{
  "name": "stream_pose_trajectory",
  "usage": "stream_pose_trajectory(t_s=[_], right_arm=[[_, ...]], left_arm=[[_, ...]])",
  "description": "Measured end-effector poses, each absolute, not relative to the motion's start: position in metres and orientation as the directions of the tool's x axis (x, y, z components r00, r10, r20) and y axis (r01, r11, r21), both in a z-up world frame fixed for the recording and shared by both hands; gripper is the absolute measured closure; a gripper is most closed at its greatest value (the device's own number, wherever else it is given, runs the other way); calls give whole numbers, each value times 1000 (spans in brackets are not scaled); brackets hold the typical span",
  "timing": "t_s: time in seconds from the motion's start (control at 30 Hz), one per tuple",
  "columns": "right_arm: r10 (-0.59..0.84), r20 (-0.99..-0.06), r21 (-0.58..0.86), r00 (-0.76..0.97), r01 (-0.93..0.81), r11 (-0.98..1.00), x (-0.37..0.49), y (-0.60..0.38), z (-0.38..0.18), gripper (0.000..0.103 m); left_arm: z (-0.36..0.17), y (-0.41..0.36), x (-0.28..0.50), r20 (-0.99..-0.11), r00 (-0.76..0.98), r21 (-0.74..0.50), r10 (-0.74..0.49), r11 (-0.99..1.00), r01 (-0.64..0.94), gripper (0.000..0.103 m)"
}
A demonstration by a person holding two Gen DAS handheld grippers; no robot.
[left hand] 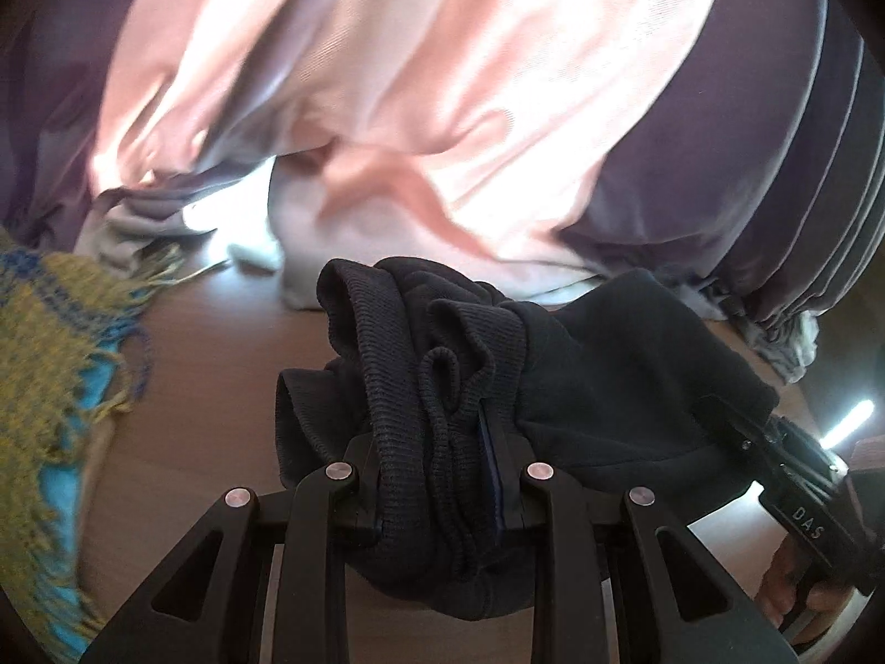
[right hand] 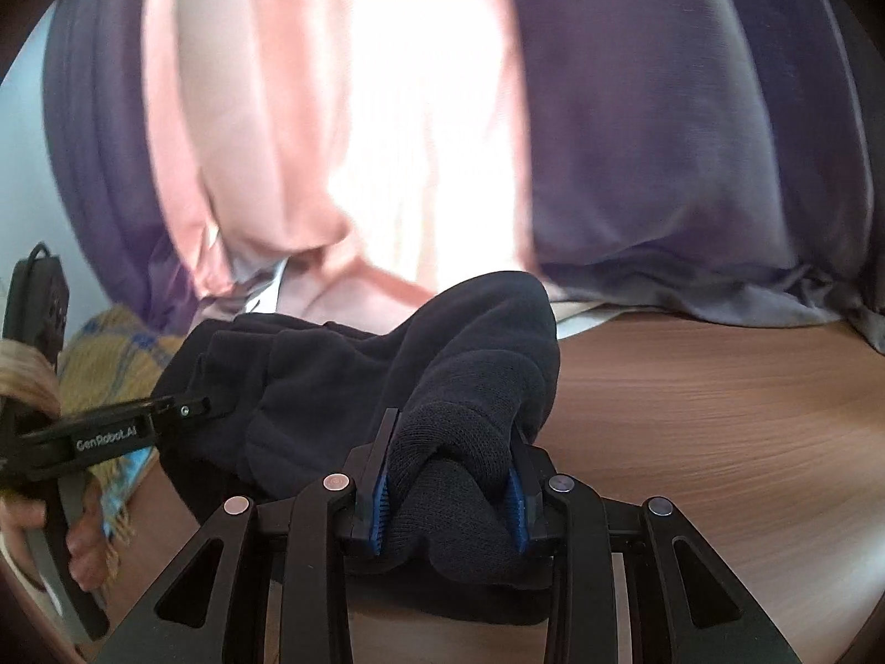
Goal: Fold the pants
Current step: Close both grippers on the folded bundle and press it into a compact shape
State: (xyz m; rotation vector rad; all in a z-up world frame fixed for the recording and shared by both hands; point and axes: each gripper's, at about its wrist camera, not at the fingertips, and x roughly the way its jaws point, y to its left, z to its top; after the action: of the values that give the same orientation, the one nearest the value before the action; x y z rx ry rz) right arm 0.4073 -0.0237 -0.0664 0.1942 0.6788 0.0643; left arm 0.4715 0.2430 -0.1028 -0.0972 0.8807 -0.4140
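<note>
A: Nearest the lens, the left tongs (left hand: 440, 476) were clamped on a ribbed, bunched edge of the dark pants (left hand: 608, 365), and the right tongs (right hand: 448, 489) were clamped on another thick bunch of the same cloth.

B: So where were the pants, taking the desk (right hand: 691, 415) as the mark?

A: Held up off it, slung between the two tongs, with bare wood showing under the cloth in both views. Whether a lower part trailed on the desk, I couldn't tell.

B: How should the carry have been done, in your view?

A: Keep both grips firm and both hands level, draw the span taut so the cloth hung flat, then lay it down square on the desk. Each grip held a wad rather than a clean edge, so a crooked fold looked like the risk to me.

B: What did one view give that the other didn't?

A: The left wrist view showed the ribbed band, and the yellow-and-blue fringed cloth (left hand: 50, 365) lying on the desk beside the pants. The right wrist view showed the blue pads (right hand: 380, 501) biting in and the wide bare desk. Beyond the desk, both showed pink and purple curtains (right hand: 664, 138).
</note>
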Motion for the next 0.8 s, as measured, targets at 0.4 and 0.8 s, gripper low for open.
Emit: stream_pose_trajectory(t_s=[0.4,0.8], right_arm=[[131,-715,134,687,-50,990,405,30,-100,67],[93,-804,142,587,38,989,398,18,-120,48]], left_arm=[[-145,279,469,-806,488,-213,-335,934,288,76],[-148,281,466,-830,471,-180,-299,943,281,70]])
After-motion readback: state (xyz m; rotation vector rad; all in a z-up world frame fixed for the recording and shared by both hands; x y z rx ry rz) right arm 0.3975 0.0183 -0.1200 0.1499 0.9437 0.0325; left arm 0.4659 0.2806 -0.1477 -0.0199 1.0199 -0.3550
